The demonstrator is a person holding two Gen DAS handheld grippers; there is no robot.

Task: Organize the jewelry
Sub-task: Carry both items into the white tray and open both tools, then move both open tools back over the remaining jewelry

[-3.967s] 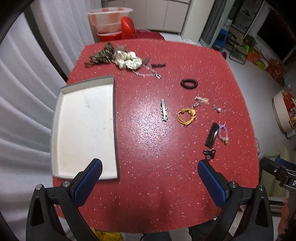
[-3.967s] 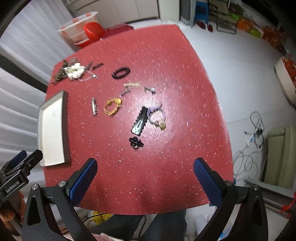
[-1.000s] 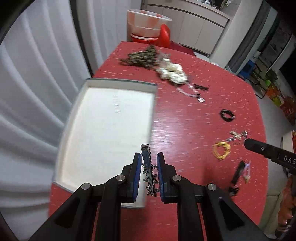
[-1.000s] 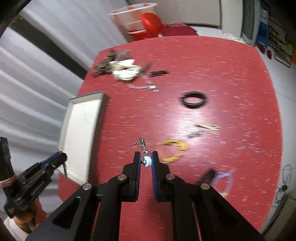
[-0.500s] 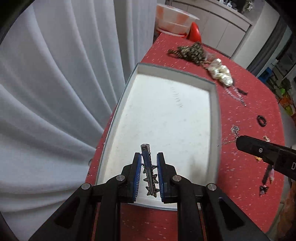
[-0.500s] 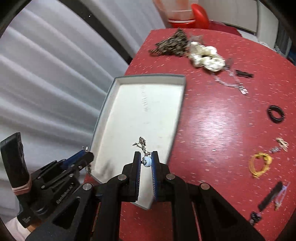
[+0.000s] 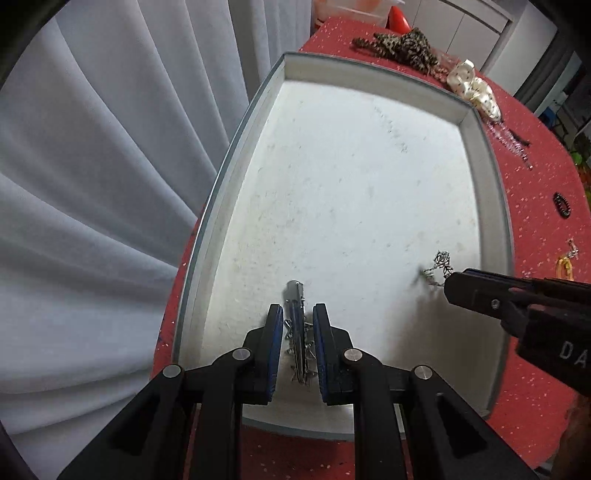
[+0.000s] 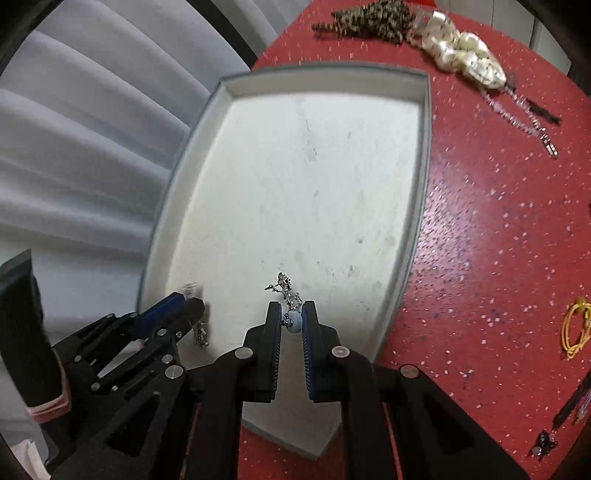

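Metal hair clip, stiff and light, sits pinched between the left gripper fingers over the tray. Right gripper fingers nip the pale bead of what looks like a limp, snag-prone chain earring; the bead is its firmest hold.

We see a red speckled desk filling the right side of both views. Beside it, on the left, a pale grey curtain hangs in deep folds. Past the far edge of the desk, in the left wrist view, we make out white cabinets and the rim of a plastic tub, with something red just beside it.
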